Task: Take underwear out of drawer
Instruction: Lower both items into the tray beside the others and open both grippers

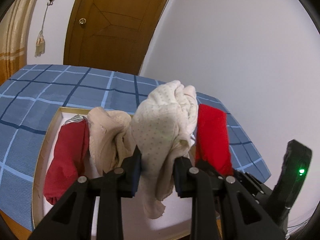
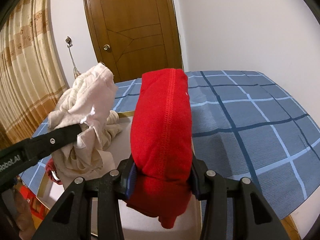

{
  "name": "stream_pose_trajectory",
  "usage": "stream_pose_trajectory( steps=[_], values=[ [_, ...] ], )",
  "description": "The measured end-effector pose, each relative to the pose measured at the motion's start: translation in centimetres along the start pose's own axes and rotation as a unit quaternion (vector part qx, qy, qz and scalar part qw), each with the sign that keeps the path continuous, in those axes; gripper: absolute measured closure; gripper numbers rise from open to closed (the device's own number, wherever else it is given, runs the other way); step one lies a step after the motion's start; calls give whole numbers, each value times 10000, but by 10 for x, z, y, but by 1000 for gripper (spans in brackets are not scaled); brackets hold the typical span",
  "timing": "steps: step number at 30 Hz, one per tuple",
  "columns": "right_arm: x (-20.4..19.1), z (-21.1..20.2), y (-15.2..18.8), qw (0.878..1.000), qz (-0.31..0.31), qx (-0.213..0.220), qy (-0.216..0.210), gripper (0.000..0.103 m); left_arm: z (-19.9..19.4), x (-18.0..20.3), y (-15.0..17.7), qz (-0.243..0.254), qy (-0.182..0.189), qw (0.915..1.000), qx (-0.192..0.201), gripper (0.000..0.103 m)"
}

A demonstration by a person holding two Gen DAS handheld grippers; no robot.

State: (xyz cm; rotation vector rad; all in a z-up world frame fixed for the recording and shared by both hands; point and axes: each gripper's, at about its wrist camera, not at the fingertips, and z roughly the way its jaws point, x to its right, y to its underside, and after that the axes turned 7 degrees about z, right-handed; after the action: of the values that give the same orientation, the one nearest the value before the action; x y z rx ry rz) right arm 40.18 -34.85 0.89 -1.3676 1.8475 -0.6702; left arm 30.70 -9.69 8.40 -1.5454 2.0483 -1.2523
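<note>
My left gripper (image 1: pixel 159 158) is shut on a cream dotted pair of underwear (image 1: pixel 160 120), which bunches up above the fingers and hangs down below them. My right gripper (image 2: pixel 163 168) is shut on a folded bright red pair of underwear (image 2: pixel 162 124) that stands upright between the pads. Both garments are held over a white drawer (image 1: pixel 60 112) with a pale wooden rim. Inside the drawer lie a dark red garment (image 1: pixel 66 156) at the left and a beige one (image 1: pixel 106 132) beside it. The right wrist view shows the left gripper (image 2: pixel 78 132) and its cream underwear (image 2: pixel 88 102) on the left.
The drawer rests on a bed with a blue checked cover (image 1: pixel 40 92) that spreads left, right and behind. Beyond it are a brown wooden door (image 2: pixel 132 30), a white wall and a beige curtain (image 2: pixel 24 80) at the left. A tassel (image 1: pixel 40 44) hangs from a wall hook.
</note>
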Motion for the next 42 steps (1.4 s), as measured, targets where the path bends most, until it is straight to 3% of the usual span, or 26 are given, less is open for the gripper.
stream_pose_trajectory(
  steps=[5, 10, 17, 23, 33, 36, 41, 42],
  values=[
    [1, 14, -11, 9994, 160, -252, -171, 56, 20, 1, 0, 94, -382, 9991, -133, 77],
    [-5, 39, -17, 9978, 121, -625, -156, 56, 37, 3, 2, 169, -489, 9984, -231, 78],
    [2, 67, -15, 9950, 96, -992, 69, 56, 61, 5, 2, 323, -796, 9955, -394, 78],
    [10, 77, -14, 9948, 126, -1006, 36, 55, 78, 6, 10, 519, -1141, 9909, -482, 77],
    [23, 78, -13, 9917, 551, -1072, -448, 54, 73, 2, 9, 414, -1248, 9899, -528, 52],
    [27, 71, -8, 9913, 680, -948, -604, 54, 66, 6, 9, 565, -1540, 9849, -561, 37],
    [28, 62, -6, 9933, 611, -741, -639, 53, 52, 12, 8, 787, -1840, 9791, -354, 27],
    [26, 63, -6, 9941, 534, -747, -579, 53, 49, 12, 7, 813, -1875, 9783, -339, 21]
  ],
)
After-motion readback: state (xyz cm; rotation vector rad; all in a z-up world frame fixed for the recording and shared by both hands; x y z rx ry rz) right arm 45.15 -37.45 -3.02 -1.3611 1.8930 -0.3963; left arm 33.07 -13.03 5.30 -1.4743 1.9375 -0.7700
